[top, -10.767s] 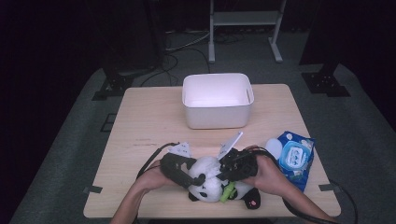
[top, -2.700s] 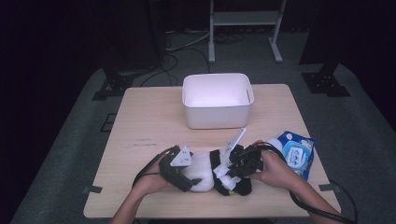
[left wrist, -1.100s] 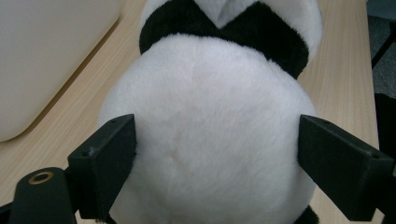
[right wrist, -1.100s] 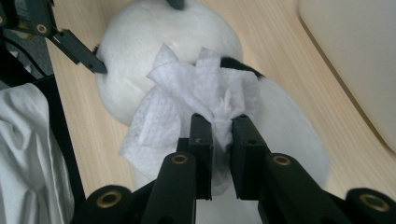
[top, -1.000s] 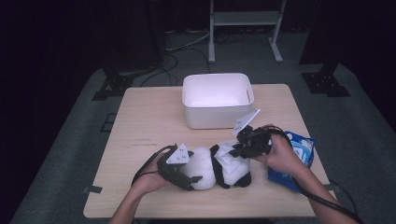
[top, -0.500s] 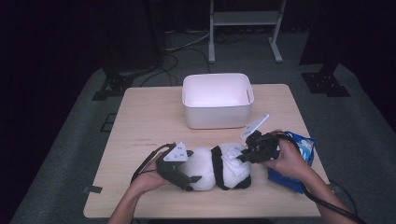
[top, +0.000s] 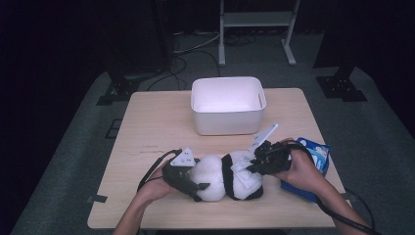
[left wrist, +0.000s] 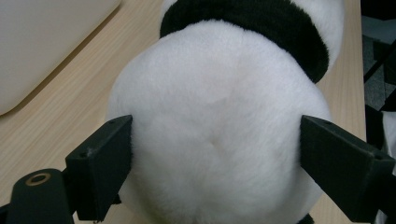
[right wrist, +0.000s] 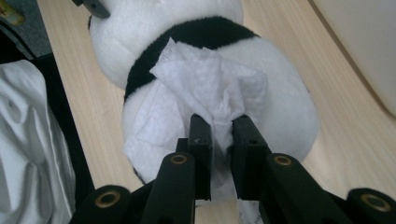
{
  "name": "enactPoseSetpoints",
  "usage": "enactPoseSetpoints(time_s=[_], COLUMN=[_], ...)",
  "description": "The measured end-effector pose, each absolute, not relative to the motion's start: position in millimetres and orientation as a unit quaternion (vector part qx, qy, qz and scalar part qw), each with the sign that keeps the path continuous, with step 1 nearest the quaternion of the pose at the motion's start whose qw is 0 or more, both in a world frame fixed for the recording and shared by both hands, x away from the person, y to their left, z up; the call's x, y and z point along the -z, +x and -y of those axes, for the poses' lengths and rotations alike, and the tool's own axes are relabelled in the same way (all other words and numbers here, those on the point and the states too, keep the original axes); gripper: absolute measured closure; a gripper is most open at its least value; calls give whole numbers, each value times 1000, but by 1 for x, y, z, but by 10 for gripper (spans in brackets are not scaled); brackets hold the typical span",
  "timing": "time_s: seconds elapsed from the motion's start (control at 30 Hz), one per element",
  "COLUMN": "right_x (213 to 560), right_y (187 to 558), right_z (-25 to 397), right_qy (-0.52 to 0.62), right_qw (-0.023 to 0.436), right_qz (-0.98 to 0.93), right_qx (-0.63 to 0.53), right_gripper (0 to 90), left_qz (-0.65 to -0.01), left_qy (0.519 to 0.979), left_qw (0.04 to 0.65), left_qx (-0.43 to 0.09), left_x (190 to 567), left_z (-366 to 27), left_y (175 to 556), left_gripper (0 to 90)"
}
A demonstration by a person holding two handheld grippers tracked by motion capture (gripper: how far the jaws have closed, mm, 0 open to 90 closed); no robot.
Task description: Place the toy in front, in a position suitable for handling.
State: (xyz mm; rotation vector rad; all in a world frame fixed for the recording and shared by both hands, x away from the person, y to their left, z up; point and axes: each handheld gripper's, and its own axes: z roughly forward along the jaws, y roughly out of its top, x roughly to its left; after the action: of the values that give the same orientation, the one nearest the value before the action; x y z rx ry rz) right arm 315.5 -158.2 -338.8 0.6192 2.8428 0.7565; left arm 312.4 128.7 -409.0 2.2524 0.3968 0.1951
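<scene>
panda toy being held and wiped near the table's front edge

the plush panda (top: 226,177) is lying on its side on the table (top: 156,122), close to the front edge and slightly right of the middle. its white rounded end is pointing toward the left edge and its black band is sitting about mid-body.

the left gripper (top: 195,178) is coming in from the front-left. in the left gripper view its jaws are standing spread wide, one pressing each flank of the panda's white rounded end (left wrist: 215,140), so the toy is sitting clamped between them.

the right gripper (top: 254,164) is lying over the panda's right-hand end. in the right gripper view its jaws are drawn close together and are pinching a crumpled white wipe (right wrist: 205,93), which is resting against the panda's white fur and partly overlapping the black band.

a white rectangular bin (top: 228,104) is standing at the middle of the table's back half, well apart from the toy. a blue wipes pack (top: 315,154) is lying at the right edge, partly under the person's right hand; its label is carrying pale markings, but the print is too small to read. no other writing or brand is proving legible on the bin, the toy or the grippers.
</scene>
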Motion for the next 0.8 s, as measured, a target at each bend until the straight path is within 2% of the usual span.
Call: enactPoseSetpoints(time_s=[0.43,0.8], right_x=[343,337], right_y=[331,336], right_z=[103,130], right_qy=[168,196], right_qw=[44,48], right_qz=[-951,-942], right_qx=[-254,-269], right_gripper=[777,770], left_qz=[-143,-144], left_qy=[905,903], left_qw=[390,394], left_qx=[-95,-95], left_x=[409,410], left_z=[-124,-124], left_y=[307,306], left_gripper=[121,121])
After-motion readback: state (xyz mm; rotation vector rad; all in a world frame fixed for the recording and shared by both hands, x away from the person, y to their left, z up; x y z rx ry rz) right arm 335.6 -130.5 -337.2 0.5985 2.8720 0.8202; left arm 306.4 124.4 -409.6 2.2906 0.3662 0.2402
